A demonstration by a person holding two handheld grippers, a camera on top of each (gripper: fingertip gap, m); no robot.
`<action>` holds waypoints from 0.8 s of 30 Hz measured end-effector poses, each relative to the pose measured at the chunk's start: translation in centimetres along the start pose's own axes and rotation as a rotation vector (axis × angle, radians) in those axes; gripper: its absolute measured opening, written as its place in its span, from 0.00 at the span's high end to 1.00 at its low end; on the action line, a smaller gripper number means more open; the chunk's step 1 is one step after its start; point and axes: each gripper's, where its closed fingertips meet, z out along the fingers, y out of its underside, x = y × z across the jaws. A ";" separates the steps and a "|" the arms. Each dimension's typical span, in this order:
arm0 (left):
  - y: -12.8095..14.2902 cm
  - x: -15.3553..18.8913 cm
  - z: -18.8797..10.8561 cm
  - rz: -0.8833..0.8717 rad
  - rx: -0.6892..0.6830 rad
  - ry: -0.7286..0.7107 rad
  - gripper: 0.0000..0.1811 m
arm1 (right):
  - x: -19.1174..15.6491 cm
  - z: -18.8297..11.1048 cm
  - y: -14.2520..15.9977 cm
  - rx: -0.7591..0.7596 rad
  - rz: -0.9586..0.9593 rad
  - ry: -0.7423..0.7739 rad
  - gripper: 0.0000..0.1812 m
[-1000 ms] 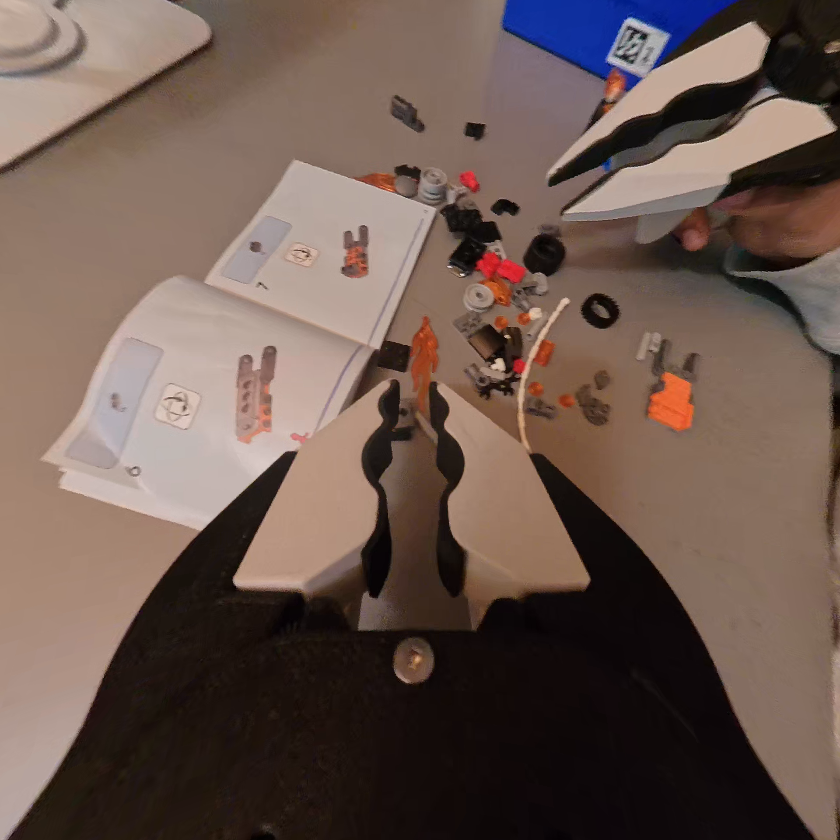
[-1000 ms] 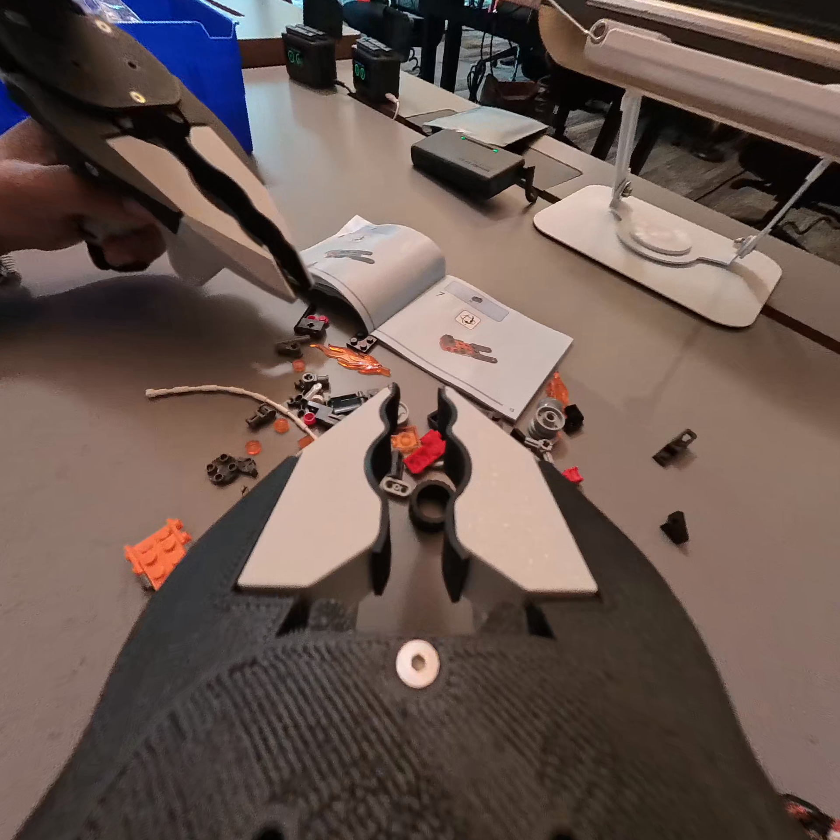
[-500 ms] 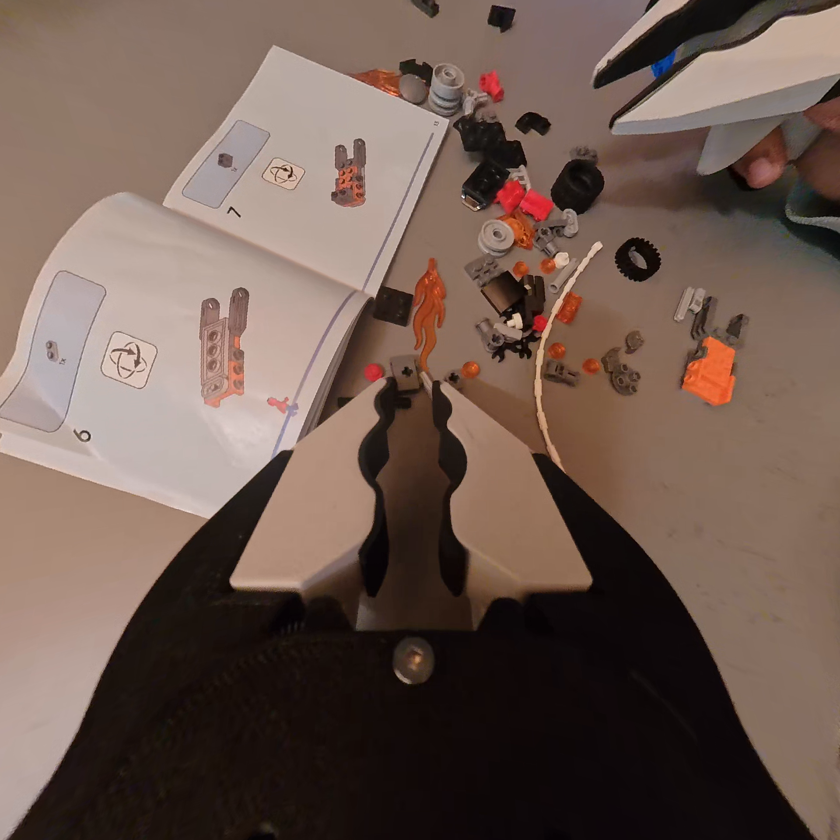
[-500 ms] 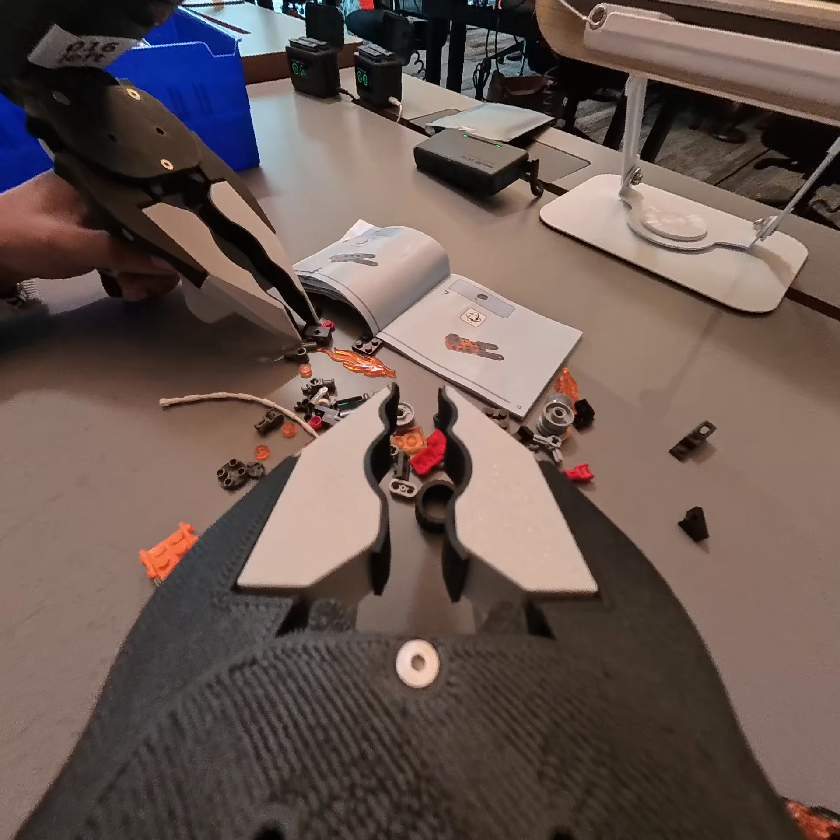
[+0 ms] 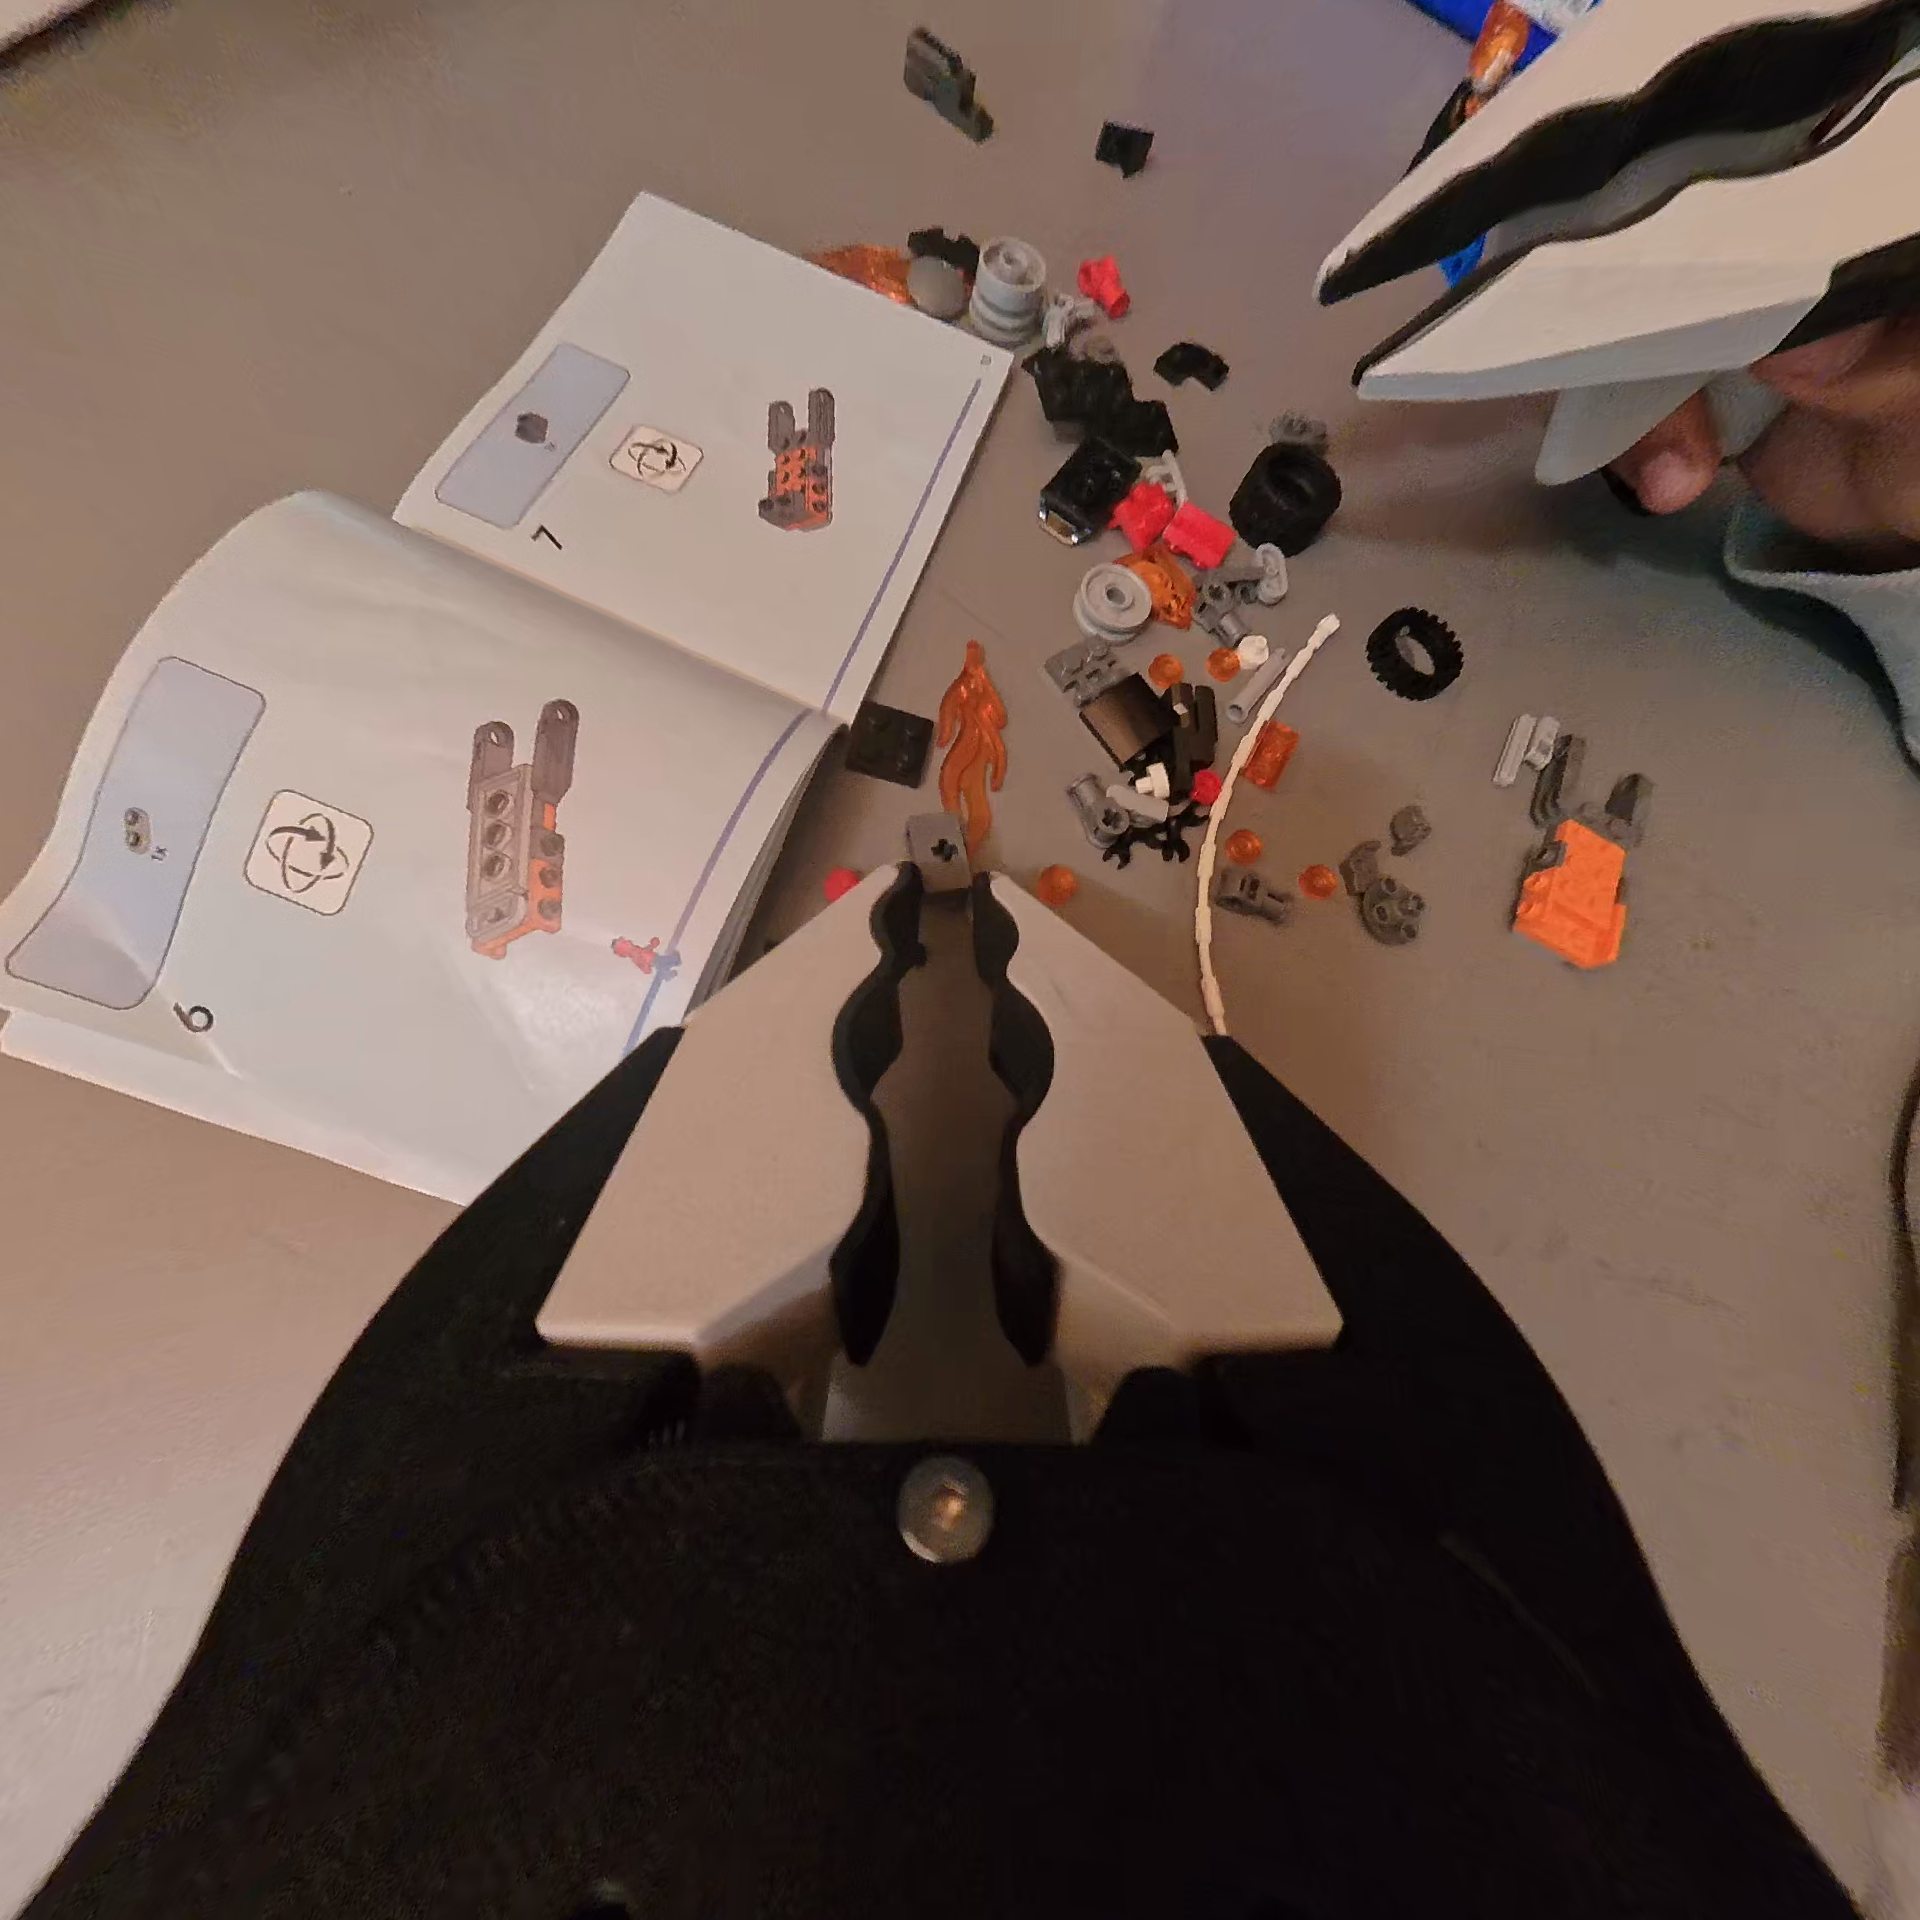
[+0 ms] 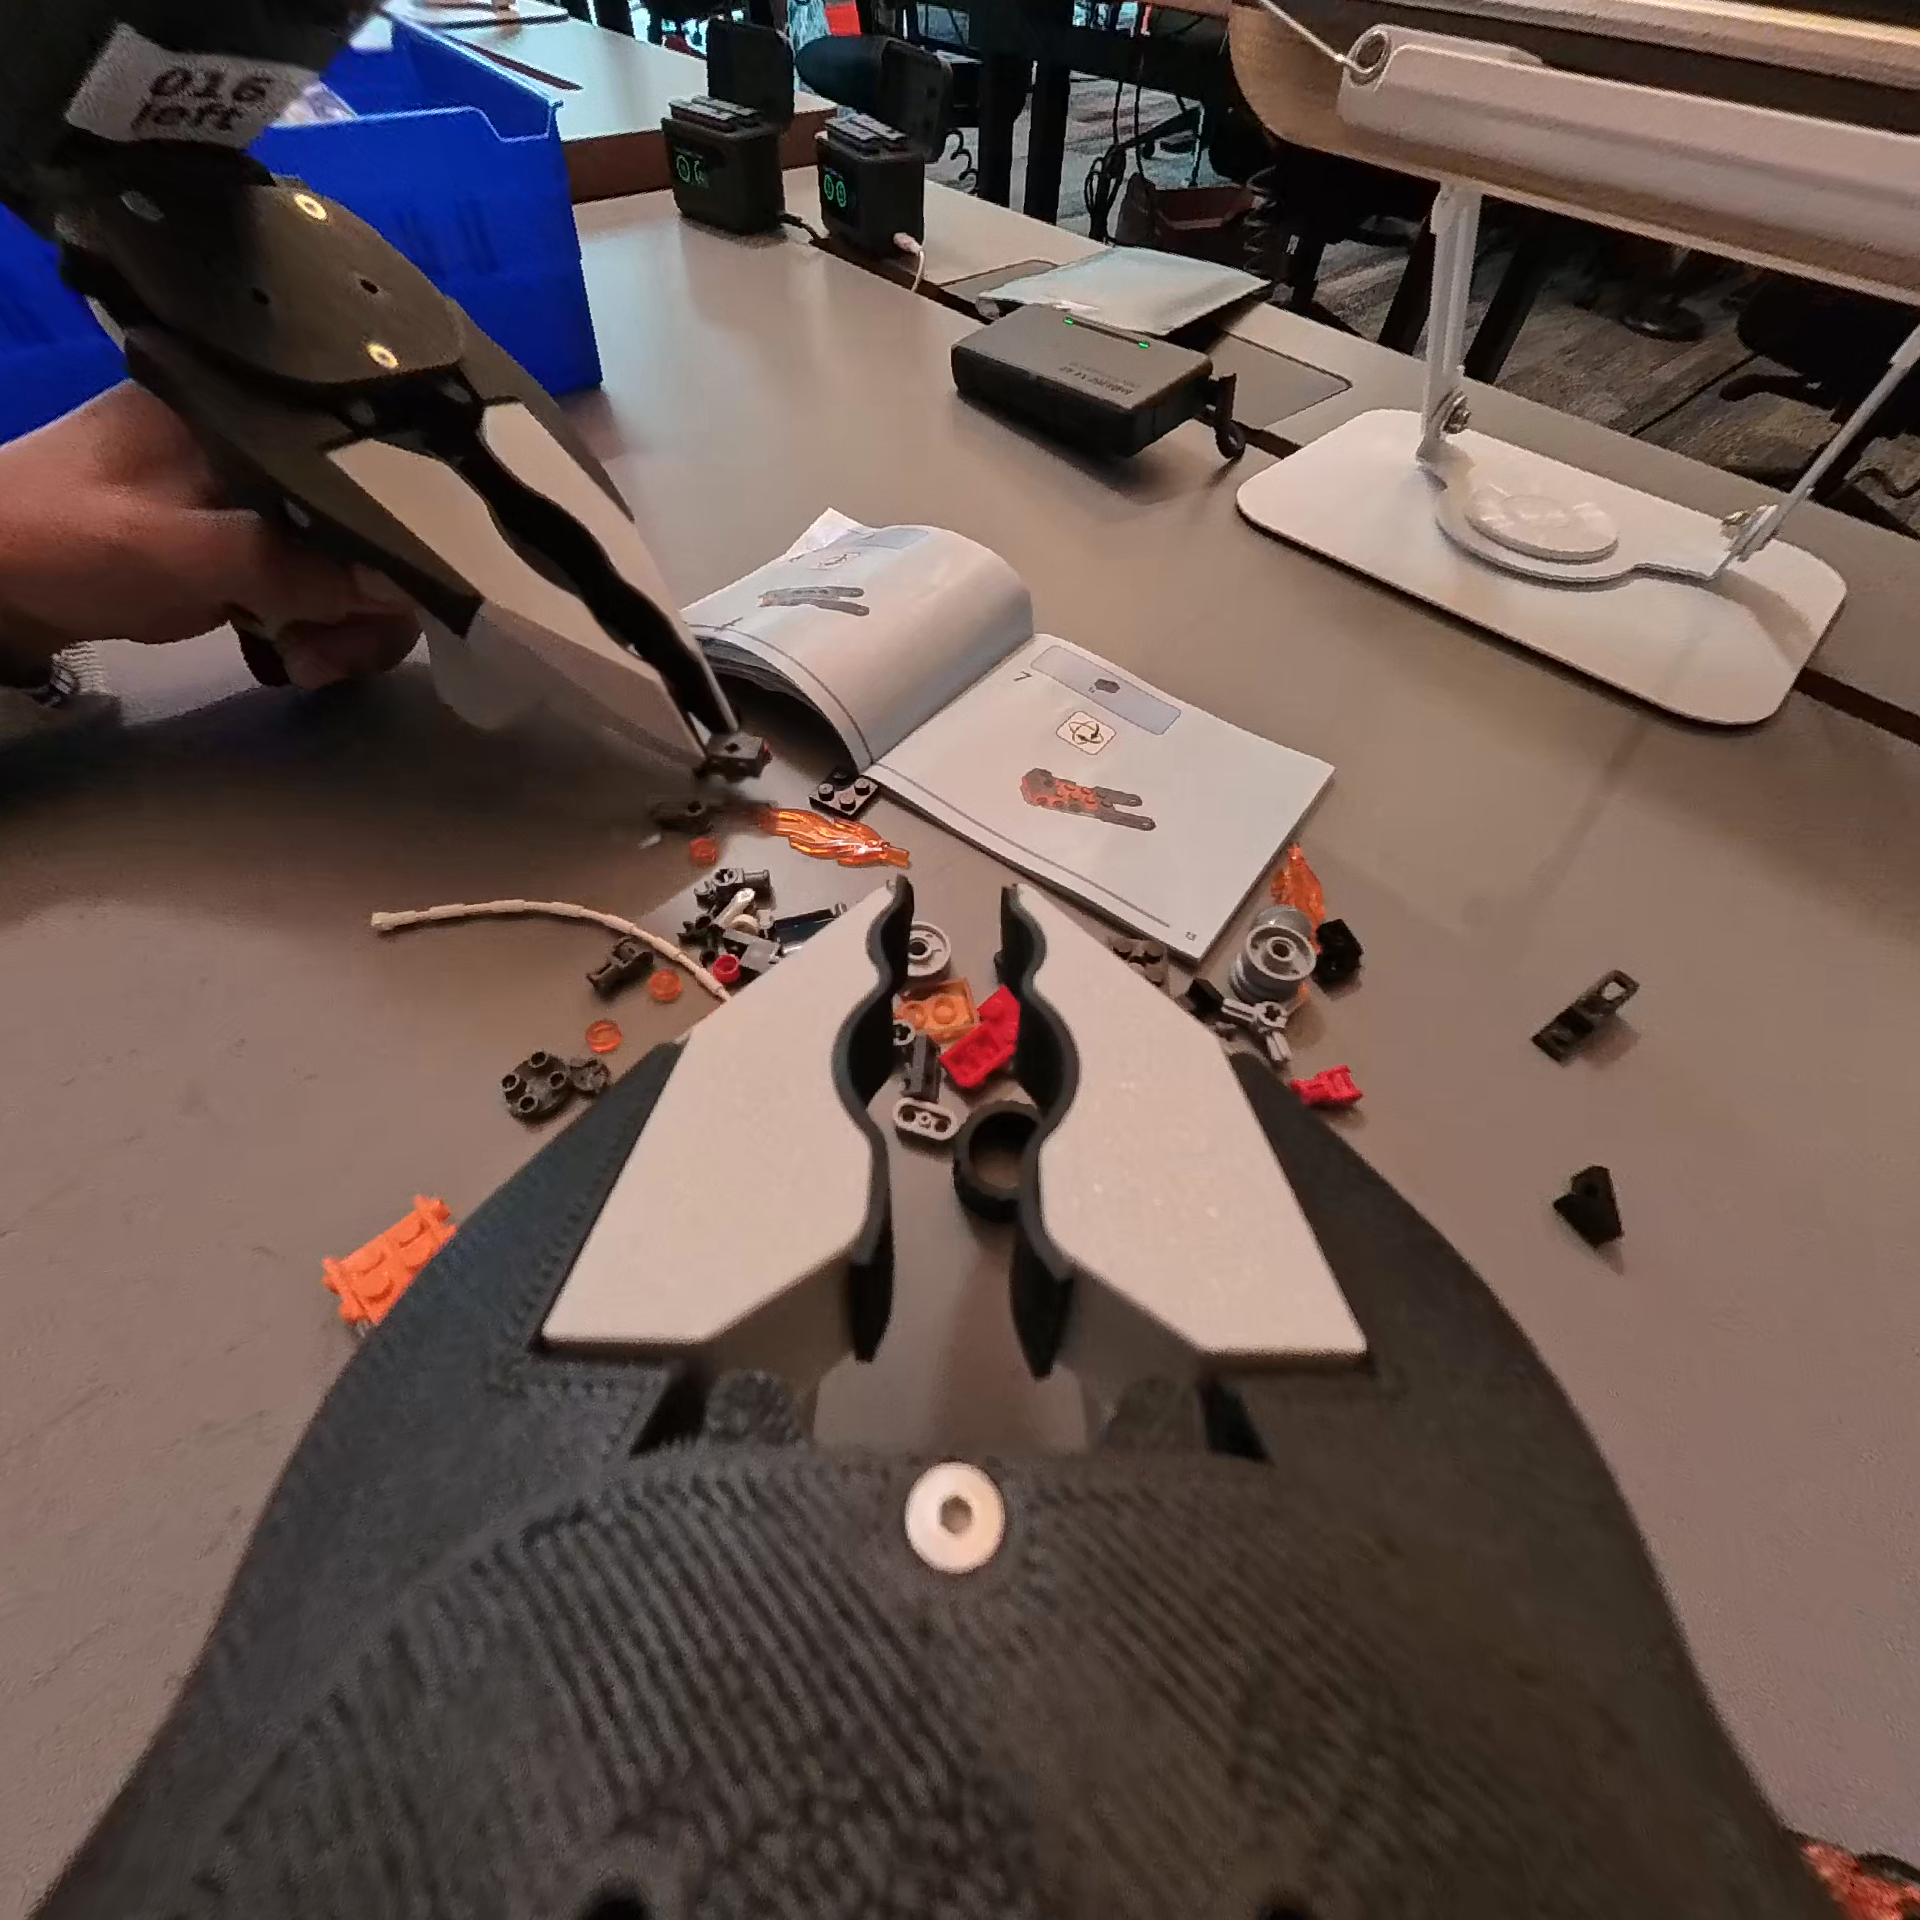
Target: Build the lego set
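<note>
**Left gripper pinching a small grey piece beside the booklet**

While the loose parts are lying scattered on the grey table (image 5: 312, 1351), the left gripper (image 5: 943, 894) is clamping a small grey piece (image 5: 940, 857) between its fingertips, right at the lower corner of the open instruction booklet (image 5: 499, 727). In the right wrist view the same left gripper (image 6: 727, 743) is angling down steeply, with that piece (image 6: 740, 752) sitting at its tips, just above the tabletop. A transparent orange flame piece (image 5: 971, 743) is lying just beyond the tips, with a black square plate (image 5: 888, 743) beside it against the booklet's edge.

The right gripper (image 6: 956, 914) is hovering over the pile with its jaws parted and nothing between them; a black tyre (image 6: 997, 1158), a red piece (image 6: 982, 1044) and an orange plate (image 6: 940, 1013) are showing through the gap, on the table below. The partly built orange and grey assembly (image 5: 1574, 899) is resting well apart to the right of the pile, and a white flexible strand (image 5: 1236, 790) is curving between it and the main cluster. A second, thinner black tyre (image 5: 1413, 652) is lying alone near the strand's far end.

A blue bin (image 6: 457, 197), a black box with green lights (image 6: 1081, 364) and a white lamp base (image 6: 1538, 561) are standing farther back on the table.
</note>
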 end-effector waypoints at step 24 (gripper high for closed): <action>-7.1 7.7 -1.6 -0.241 0.374 0.456 0.96 | -5.2 -2.0 -5.4 0.280 -0.367 0.005 0.89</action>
